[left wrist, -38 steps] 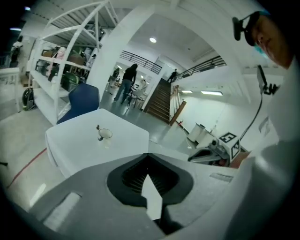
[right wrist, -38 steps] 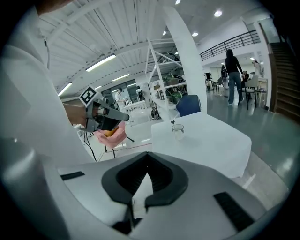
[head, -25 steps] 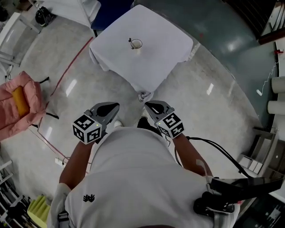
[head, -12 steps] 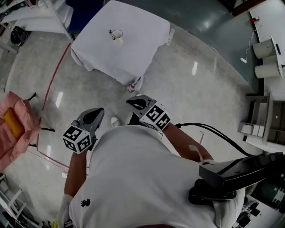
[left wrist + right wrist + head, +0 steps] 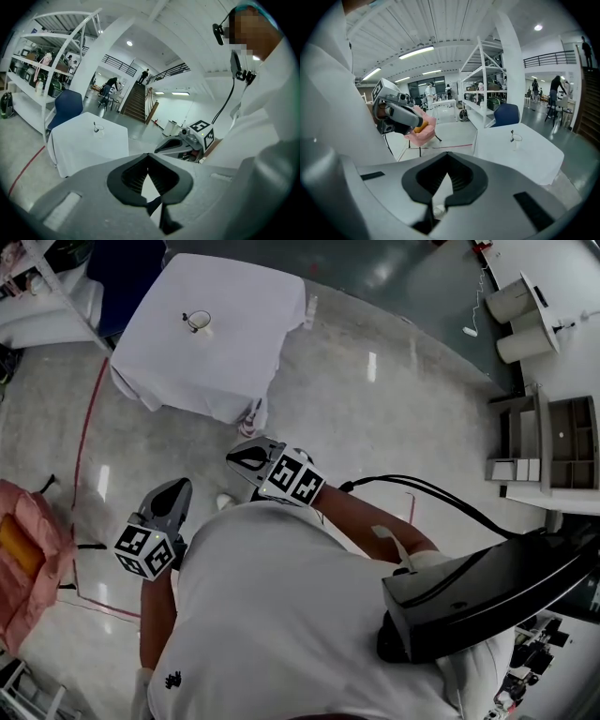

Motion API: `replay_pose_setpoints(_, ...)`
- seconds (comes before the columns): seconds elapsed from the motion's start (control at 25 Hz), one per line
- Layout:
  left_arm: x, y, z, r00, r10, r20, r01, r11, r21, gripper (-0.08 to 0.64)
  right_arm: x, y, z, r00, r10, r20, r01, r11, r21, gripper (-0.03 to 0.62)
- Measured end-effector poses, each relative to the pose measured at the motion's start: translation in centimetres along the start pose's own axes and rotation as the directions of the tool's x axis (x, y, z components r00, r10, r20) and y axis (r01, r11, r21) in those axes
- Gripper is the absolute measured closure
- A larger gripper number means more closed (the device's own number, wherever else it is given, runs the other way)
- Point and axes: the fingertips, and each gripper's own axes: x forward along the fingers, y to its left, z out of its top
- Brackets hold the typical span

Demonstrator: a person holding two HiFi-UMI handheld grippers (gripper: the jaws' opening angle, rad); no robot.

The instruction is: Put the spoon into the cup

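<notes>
A clear cup [image 5: 199, 322] stands on a table draped in white cloth [image 5: 234, 362], far from me across the floor. The dark spoon [image 5: 188, 317] stands in the cup, its handle sticking up. The cup [image 5: 98, 131] also shows small in the left gripper view, and the cup [image 5: 516, 138] likewise in the right gripper view. My left gripper [image 5: 176, 486] and right gripper [image 5: 236, 456] are held close to the person's chest, both shut with nothing between the jaws. Each gripper view shows the other tool: the right gripper [image 5: 161, 147] and the left gripper [image 5: 417, 125].
A pink padded chair [image 5: 28, 549] stands at the left beside red floor tape [image 5: 82, 437]. A blue chair [image 5: 127, 268] sits behind the table. Shelving [image 5: 553, 437] and white rolls [image 5: 520, 324] are at the right. A black cable [image 5: 441, 498] trails from the right arm. People stand far off near a staircase [image 5: 136, 101].
The head view has swung, so the table with the cup has slid toward the upper left. Both grippers stayed shut near the body, and the left one now sits lower left.
</notes>
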Motion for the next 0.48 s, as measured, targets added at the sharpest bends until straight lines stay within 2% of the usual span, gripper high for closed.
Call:
replay_pose_setpoints(0.2, -0.3, 0.4, -0.4, 1.0, 0.003, 0.004, -0.003, 1.0, 0.0, 0.548, 0.5, 0.7, 0.0, 1.0, 0.01, -0.006, -0.01, 1.0, -0.013, 0.584)
replay_pose_setpoints(0.48, -1.4, -0.3, -0.2, 0.999, -0.019, -0.034, 0.02, 1.0, 0.016, 0.549, 0.0, 2.3, 0.5, 1.0, 0.001, -0.01, -0.001, 1.0, 0.0, 0.584)
